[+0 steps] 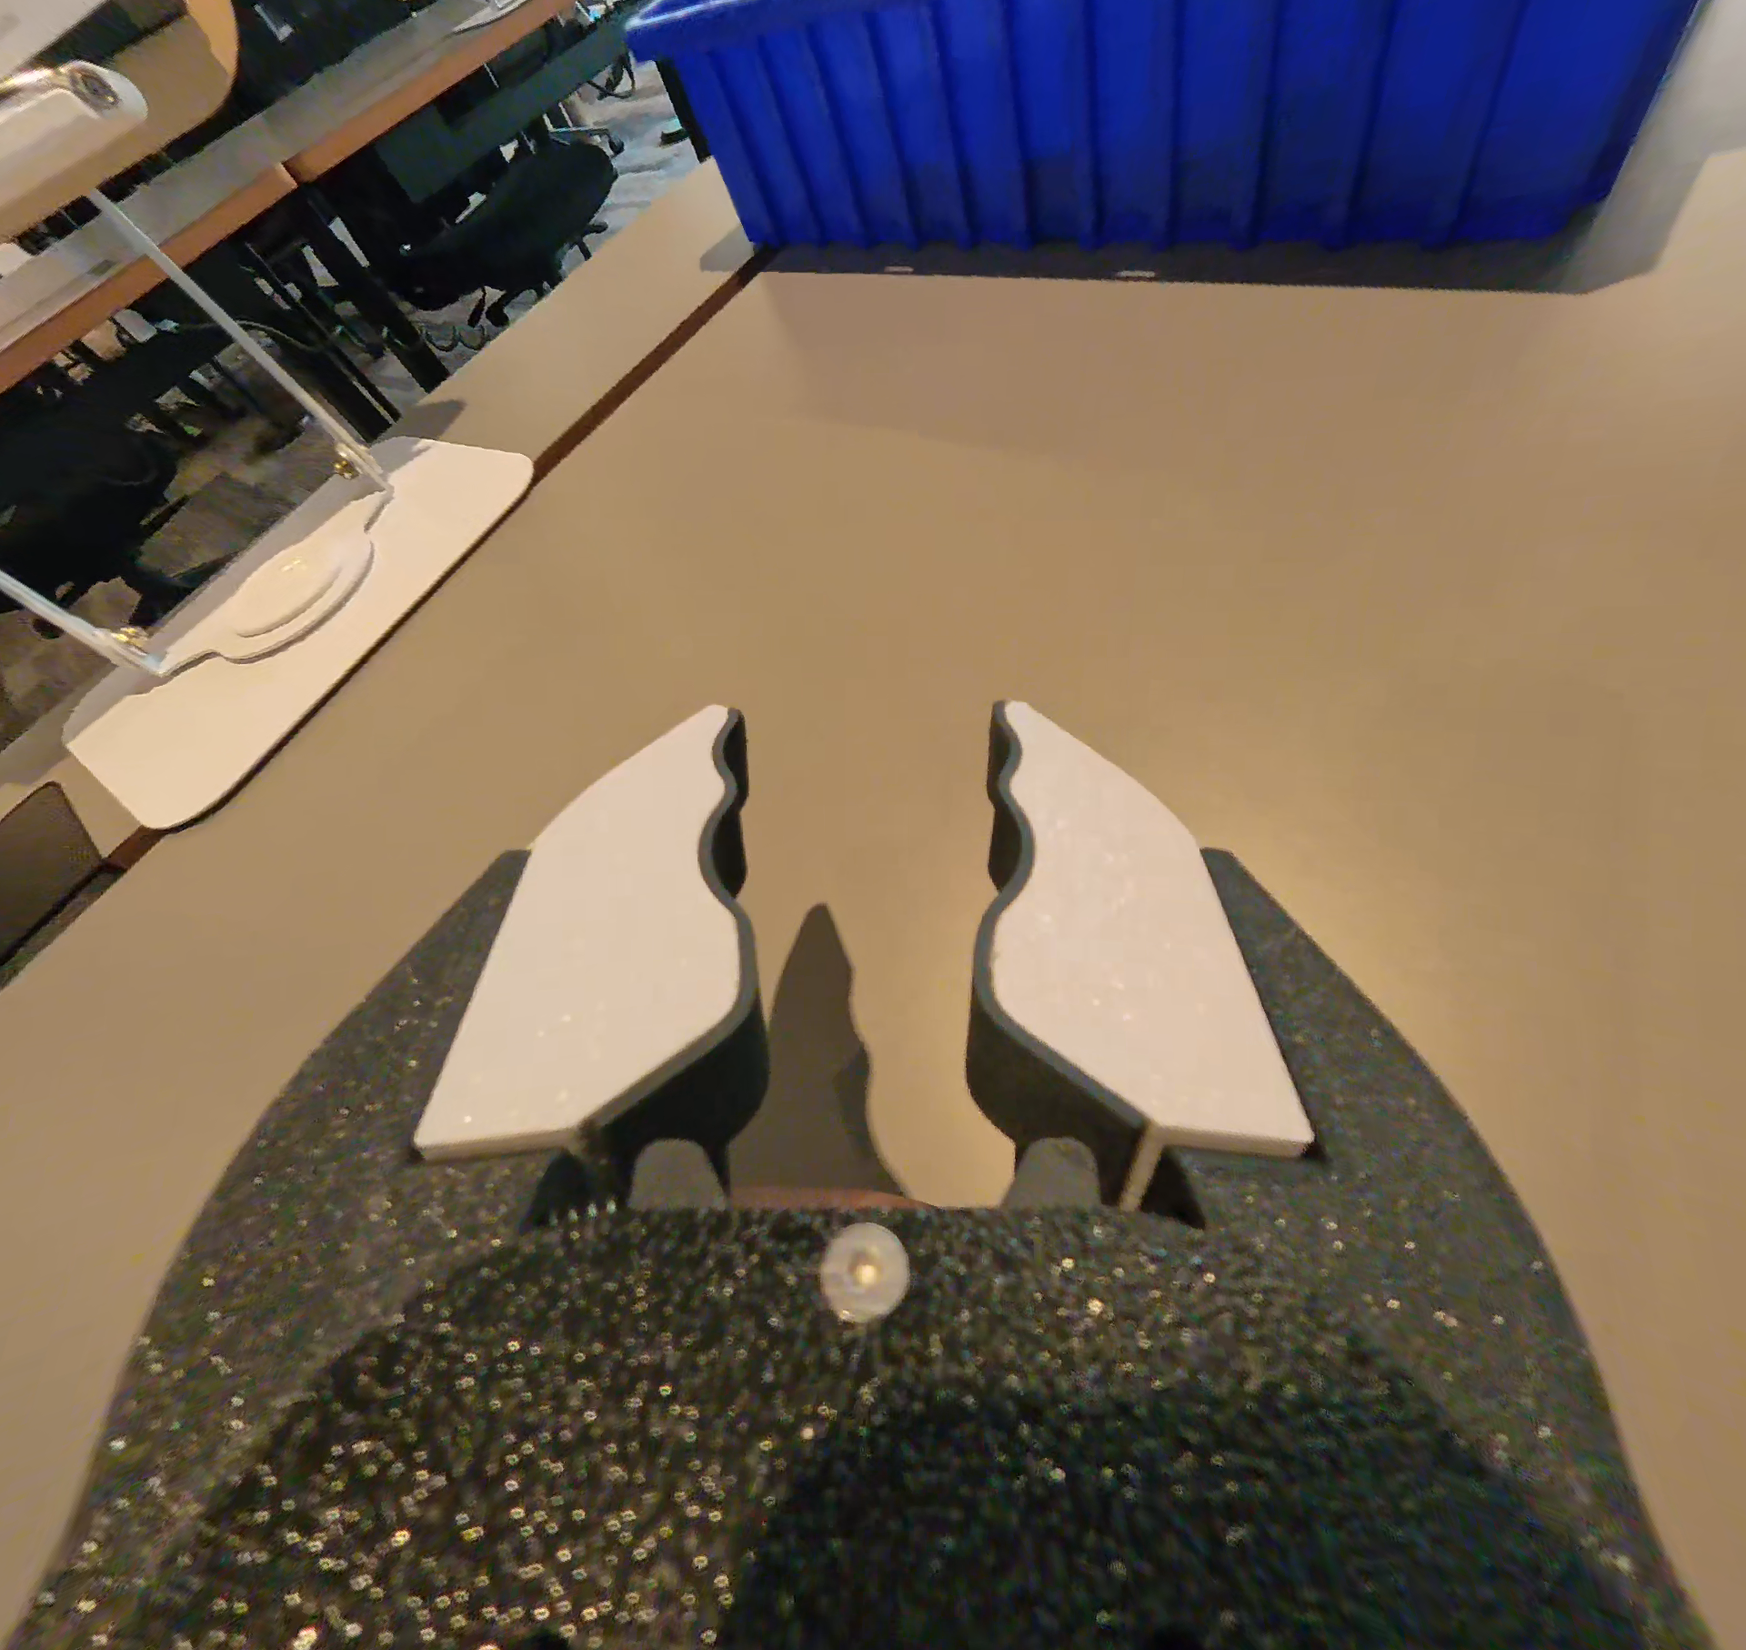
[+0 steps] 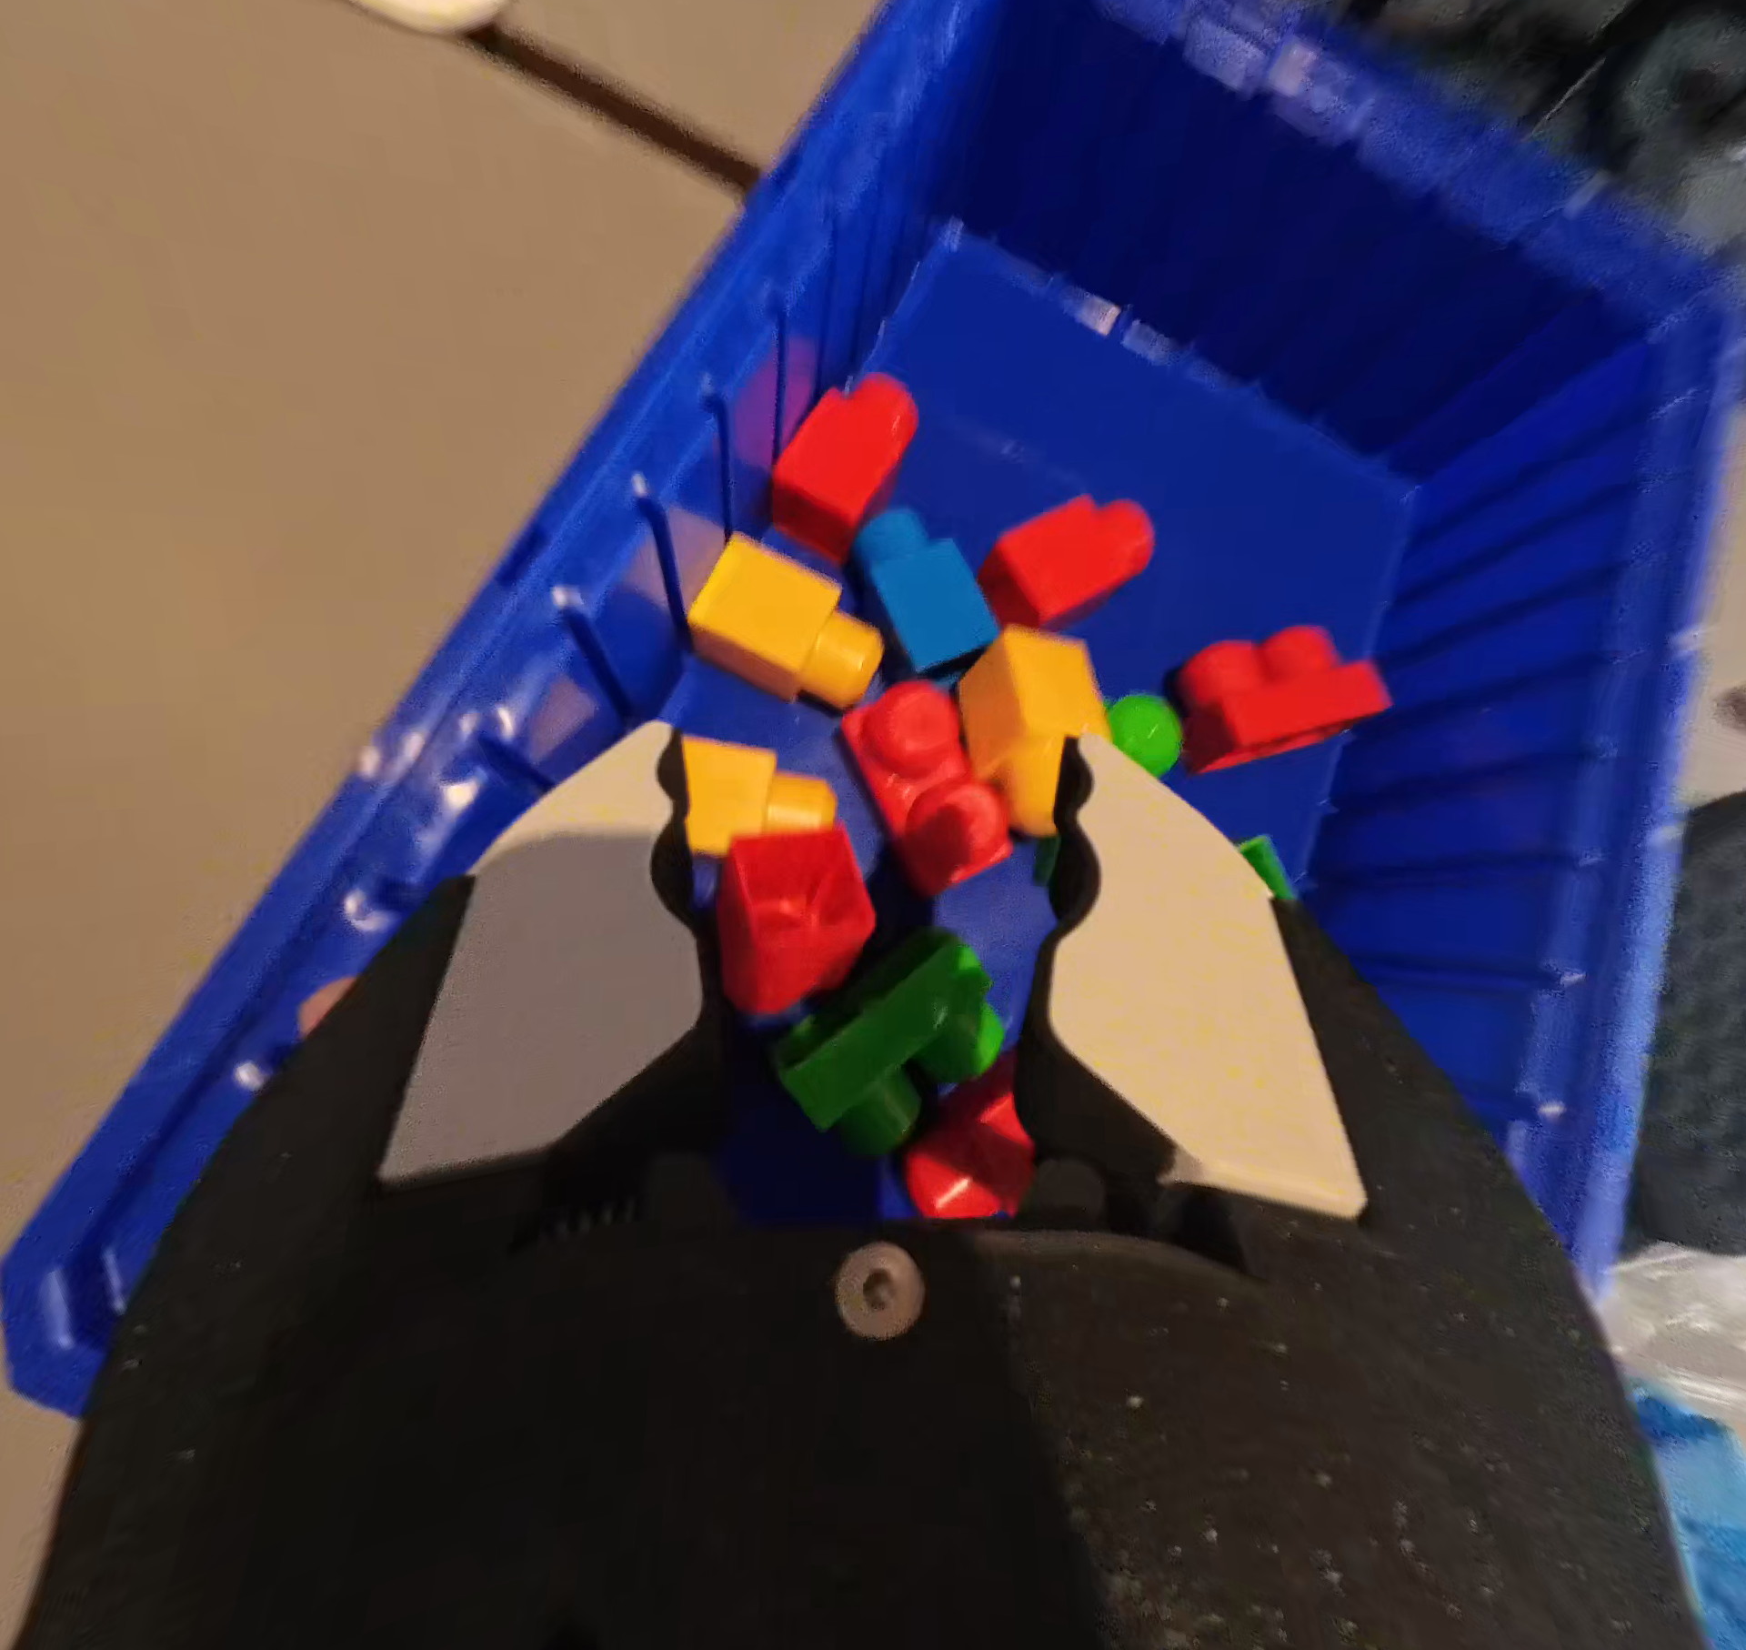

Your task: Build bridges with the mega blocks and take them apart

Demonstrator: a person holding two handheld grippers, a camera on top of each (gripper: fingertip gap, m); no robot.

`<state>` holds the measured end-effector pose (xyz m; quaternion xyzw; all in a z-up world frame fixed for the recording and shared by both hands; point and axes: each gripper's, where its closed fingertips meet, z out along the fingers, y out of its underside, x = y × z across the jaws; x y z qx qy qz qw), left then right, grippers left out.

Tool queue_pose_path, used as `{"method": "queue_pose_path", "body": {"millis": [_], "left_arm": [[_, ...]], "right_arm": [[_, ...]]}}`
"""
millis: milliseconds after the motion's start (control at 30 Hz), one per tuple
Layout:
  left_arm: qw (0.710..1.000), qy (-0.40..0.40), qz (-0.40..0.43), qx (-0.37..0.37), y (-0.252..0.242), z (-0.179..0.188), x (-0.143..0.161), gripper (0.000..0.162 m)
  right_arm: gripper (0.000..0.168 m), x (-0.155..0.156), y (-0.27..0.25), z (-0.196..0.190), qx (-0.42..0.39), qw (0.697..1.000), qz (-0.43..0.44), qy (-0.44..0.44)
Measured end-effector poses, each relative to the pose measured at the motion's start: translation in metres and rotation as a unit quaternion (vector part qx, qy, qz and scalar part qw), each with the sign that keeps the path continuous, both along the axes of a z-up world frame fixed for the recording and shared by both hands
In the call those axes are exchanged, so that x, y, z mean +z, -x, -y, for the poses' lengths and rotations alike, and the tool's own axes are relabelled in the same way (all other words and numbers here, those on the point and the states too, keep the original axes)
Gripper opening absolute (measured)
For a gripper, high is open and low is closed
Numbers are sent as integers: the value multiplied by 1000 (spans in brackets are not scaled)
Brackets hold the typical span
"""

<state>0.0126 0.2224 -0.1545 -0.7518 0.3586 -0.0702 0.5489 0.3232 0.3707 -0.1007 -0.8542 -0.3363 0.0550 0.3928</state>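
Left wrist view, L to R: a white lamp base (image 1: 312, 622) sits at the table's (image 1: 1134, 565) left edge w/ office desks behind it. Left gripper (image 1: 864, 726) hovers over bare tan tabletop, jaws spread wide, nothing between them. Far right-back stands the blue ribbed bin (image 1: 1181, 102), seen from outside, well apart from the gripper.

Right wrist view, blurry: tan table at left, then the same blue bin (image 2: 1228, 282) seen from above. Right gripper (image 2: 874, 740) points down into it, jaws wide, gripping nothing. Mega blocks (image 2: 935, 754) lie loose in a pile on the bin floor: yellow block (image 2: 775, 617), blue block (image 2: 921, 593), green block (image 2: 888, 1038), a red two-stud block (image 2: 1275, 697) farthest right.
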Motion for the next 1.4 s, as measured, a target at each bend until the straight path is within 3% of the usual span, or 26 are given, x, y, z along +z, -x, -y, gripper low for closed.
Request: {"method": "queue_pose_path", "body": {"millis": [33, 167, 267, 367, 500, 733, 867, 1033, 1133, 1267, 1400], "left_arm": [[1000, -2, 2, 1, 1, 0, 2, 48], [1000, -8, 11, 9, 6, -2, 8, 48], [999, -13, 20, 22, 14, -4, 12, 48], [998, -25, 36, 41, 24, -7, 21, 49], [993, -50, 77, 78, 43, -10, 41, 48], [975, -81, 118, 168, 90, -16, 66, 45], [964, -89, 61, 242, 150, -6, 89, 47], [951, -2, 52, 303, 265, 34, 132, 55], [937, 80, 15, 340, 346, 55, 138, 59], [898, 258, -57, 351, 419, 84, 84, 66], [846, 428, -102, 301, 428, 118, 17, 76]], "right_arm": [[75, 17, 7, 0, 7, 999, -8, -41], [69, 87, 95, 51, 147, 971, -102, -156], [61, 97, 180, 109, 269, 935, -140, -182], [61, 70, 251, 148, 330, 915, -158, -171], [55, 11, 302, 160, 322, 923, -149, -147], [26, -25, 312, 153, 300, 927, -220, -36], [20, -50, 306, 144, 292, 936, -199, -10], [27, -67, 310, 143, 295, 941, -167, 8], [29, -74, 312, 146, 302, 943, -141, 12], [31, -79, 314, 149, 311, 944, -113, 5], [32, -82, 315, 150, 313, 945, -96, 3]]}}
